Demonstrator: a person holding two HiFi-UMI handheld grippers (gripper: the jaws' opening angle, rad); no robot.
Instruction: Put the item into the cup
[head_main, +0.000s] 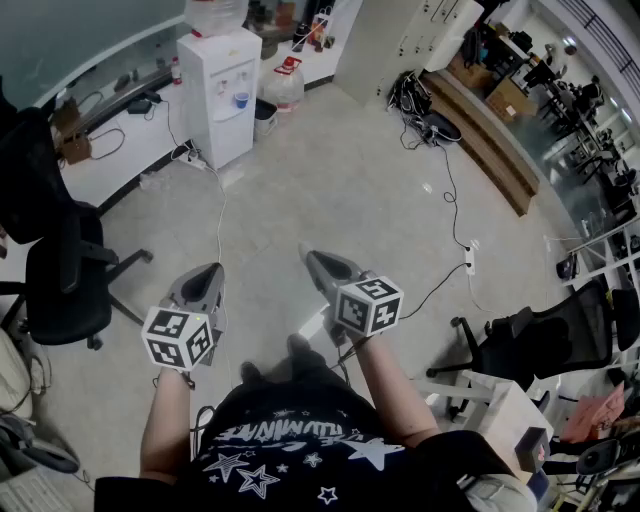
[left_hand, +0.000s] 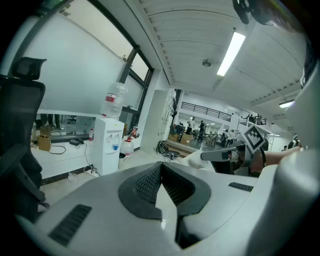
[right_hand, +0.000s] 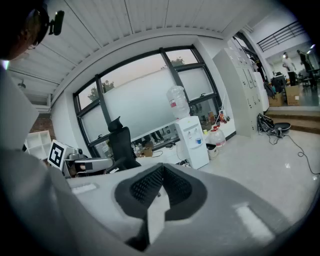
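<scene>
While held over the floor (head_main: 340, 180), left gripper (head_main: 213, 271) jaws clenched, seemingly empty | right gripper (head_main: 311, 256) jaws clenched

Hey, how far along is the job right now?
Nothing looks done: no cup or item shows in any view. In hand, nothing: the left claw and right claw are both shut and empty, held above open floor facing a water dispenser. Everything is left: finding the item, gripping it, and putting it into a cup.
</scene>
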